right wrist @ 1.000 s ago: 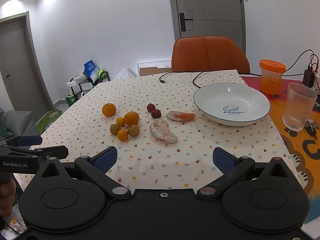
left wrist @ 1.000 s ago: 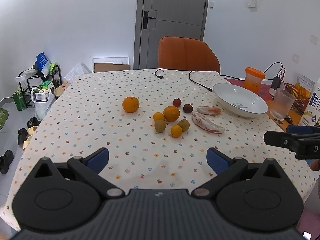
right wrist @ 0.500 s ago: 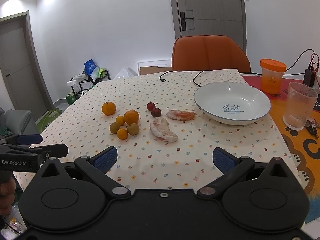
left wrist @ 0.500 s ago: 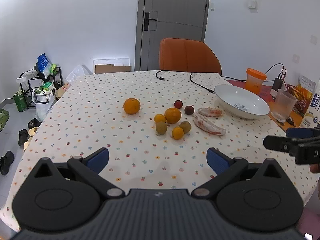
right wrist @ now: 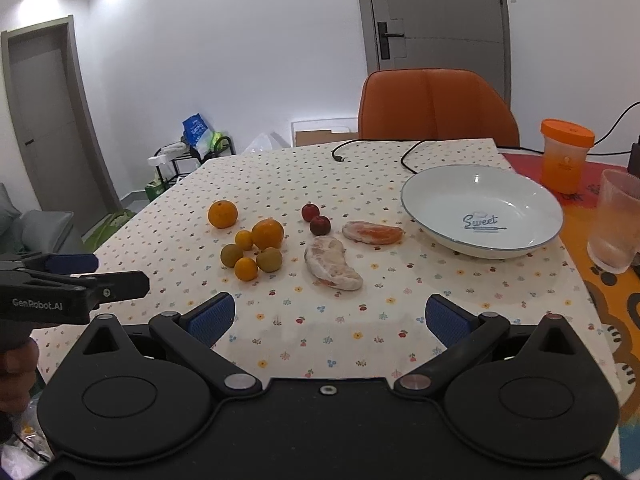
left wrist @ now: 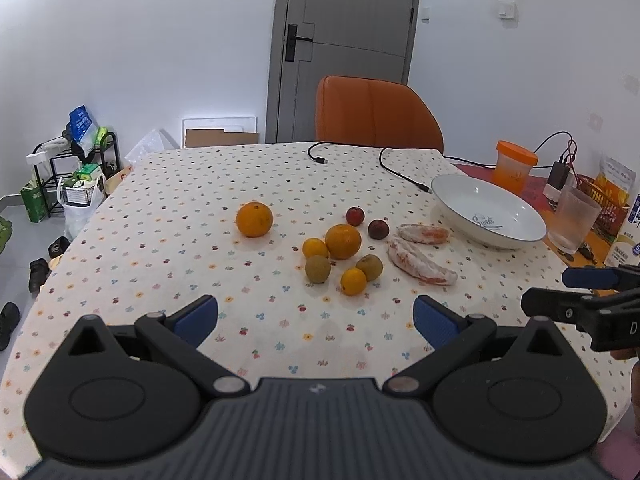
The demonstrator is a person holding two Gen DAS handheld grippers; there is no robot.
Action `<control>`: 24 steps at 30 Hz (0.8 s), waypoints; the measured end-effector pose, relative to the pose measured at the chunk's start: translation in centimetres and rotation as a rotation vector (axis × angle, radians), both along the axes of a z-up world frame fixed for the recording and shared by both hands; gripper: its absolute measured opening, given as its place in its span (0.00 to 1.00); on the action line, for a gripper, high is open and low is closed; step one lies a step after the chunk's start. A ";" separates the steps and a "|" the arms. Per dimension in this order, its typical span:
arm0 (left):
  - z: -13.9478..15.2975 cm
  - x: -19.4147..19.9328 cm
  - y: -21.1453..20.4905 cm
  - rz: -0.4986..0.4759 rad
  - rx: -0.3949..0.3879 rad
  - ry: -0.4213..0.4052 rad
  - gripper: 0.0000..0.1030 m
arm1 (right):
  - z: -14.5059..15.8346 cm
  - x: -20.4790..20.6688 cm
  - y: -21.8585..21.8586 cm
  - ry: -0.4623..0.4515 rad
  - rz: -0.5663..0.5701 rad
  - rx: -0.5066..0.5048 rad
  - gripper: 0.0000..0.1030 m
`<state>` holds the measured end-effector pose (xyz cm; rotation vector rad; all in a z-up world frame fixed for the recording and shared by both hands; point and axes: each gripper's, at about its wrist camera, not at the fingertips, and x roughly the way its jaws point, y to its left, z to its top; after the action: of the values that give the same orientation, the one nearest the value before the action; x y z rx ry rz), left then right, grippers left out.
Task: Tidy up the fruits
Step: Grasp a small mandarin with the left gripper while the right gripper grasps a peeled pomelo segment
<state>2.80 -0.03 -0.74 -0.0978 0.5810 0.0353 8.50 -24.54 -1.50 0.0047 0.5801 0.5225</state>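
- Fruits are lying loose on the tablecloth [left wrist: 168, 216], left of the bowl [right wrist: 482, 216], none in it.
- One orange [left wrist: 254, 219] is sitting apart at the left; a second orange [left wrist: 343, 241] is touching a cluster of two small yellow-orange fruits and two greenish-brown ones, whose kind is hard to make out.
- Two small dark red fruits [right wrist: 315, 218] are sitting close together behind the cluster; whether they are touching is unclear.
- Two peeled segments [right wrist: 334, 263] are lying between the cluster and the bowl, the farther one just beside the rim.
- Left gripper [left wrist: 316, 318] is hanging over the near edge of the table with its fingers wide apart, holding nothing; its body is covering the cloth nearest the camera.
- Right gripper [right wrist: 329, 319] is hanging likewise, its fingers also spread and empty.
- Each gripper is showing in the other's view only as a side-on sliver at the frame edge, cut off, with part of a hand [right wrist: 14, 364] below it.
- A glass [right wrist: 616, 220] is being cropped at the right edge, and an orange-lidded jar [right wrist: 565, 156] is standing behind the bowl.
- Cables are trailing across the far cloth, their ends running out of sight.
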 end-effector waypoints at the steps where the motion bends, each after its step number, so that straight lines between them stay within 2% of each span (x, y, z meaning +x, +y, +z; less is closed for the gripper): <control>1: -0.1 0.2 -0.1 -0.003 0.001 0.000 1.00 | -0.1 0.2 -0.1 0.005 0.004 0.003 1.00; 10: -1.3 2.5 -0.8 -0.021 -0.014 0.003 0.98 | -1.4 2.1 -0.5 0.022 0.014 0.031 1.00; 14: -1.7 3.4 -0.9 -0.028 -0.031 0.000 0.93 | -1.7 2.9 -0.7 0.014 0.000 0.031 0.99; 19: -2.1 4.7 -0.8 -0.037 -0.049 -0.002 0.81 | -2.1 4.1 -0.6 0.020 0.005 0.038 0.98; 21: -2.4 5.2 -0.8 -0.035 -0.051 0.008 0.73 | -2.4 4.6 -0.4 0.026 0.008 0.035 0.93; 24: -2.9 6.1 -0.7 -0.042 -0.071 0.027 0.64 | -2.9 5.3 -0.1 0.042 0.013 0.038 0.92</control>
<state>8.86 -0.72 -3.63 -0.1543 0.6115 -0.0243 13.79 -24.66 -4.37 0.0476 0.6113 0.5467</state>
